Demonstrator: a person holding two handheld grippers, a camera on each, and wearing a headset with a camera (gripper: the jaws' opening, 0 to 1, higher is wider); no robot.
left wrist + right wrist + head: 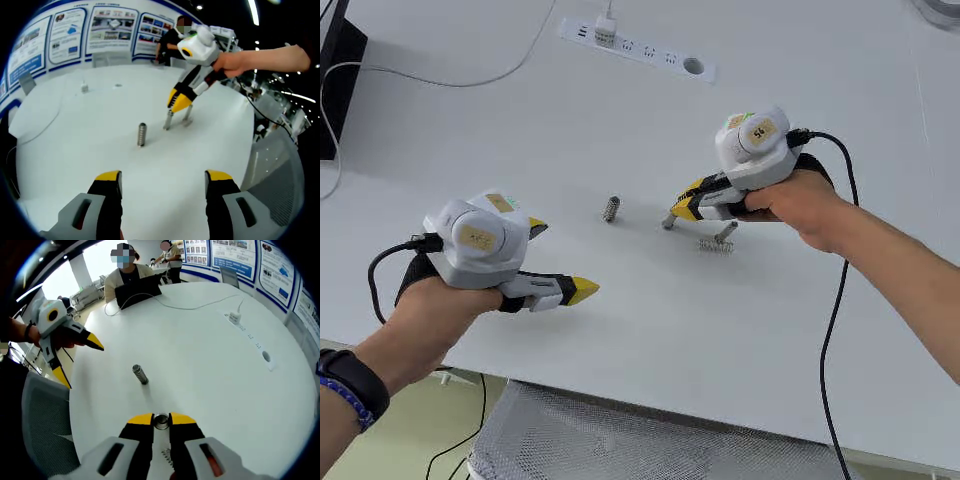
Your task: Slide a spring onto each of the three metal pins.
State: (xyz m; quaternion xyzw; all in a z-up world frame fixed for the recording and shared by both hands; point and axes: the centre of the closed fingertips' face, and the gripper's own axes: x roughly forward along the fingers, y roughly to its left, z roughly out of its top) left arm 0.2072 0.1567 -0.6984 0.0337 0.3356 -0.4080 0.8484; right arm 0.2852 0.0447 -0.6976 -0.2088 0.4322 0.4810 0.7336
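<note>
Springs first: in the head view, 1 sprung pin (pixel 611 208) stands mid-table (pixel 650 330) with its coil already on. To its right, your right gripper (pixel 678 212) has its jaws clamped on a held pin (pixel 668 222) whose foot reaches the table. A bare pin (pixel 725 232) leans just beside it, and a loose spring (pixel 716 245) lies flat at that pin's foot; whether they touch, you cannot tell. Your left gripper (pixel 563 258) hovers with jaws apart, holding nothing, well apart from the loose spring.

In the left gripper view, the left gripper's (pixel 163 176) jaws stand wide apart over bare table. The sprung pin (pixel 142 134) is straight ahead, and beyond it the right gripper (pixel 178 103) grips the held pin (pixel 169 120), with the bare pin (pixel 188 116) close behind.

In the right gripper view, the right gripper's (pixel 160 416) yellow tips are shut around the round top of the held pin (pixel 160 422). The sprung pin (pixel 140 374) stands ahead, and the left gripper (pixel 81 363) waits open at the left.

By my reading 1 of 3 is done. Your grip looks high on the pin, so a spring could jam against the jaws. Smooth round metal may swivel or slip if you loosen. Reaching in with the left could knock over the bare pin, and a flat spring pinched off-centre may shoot away.
</note>
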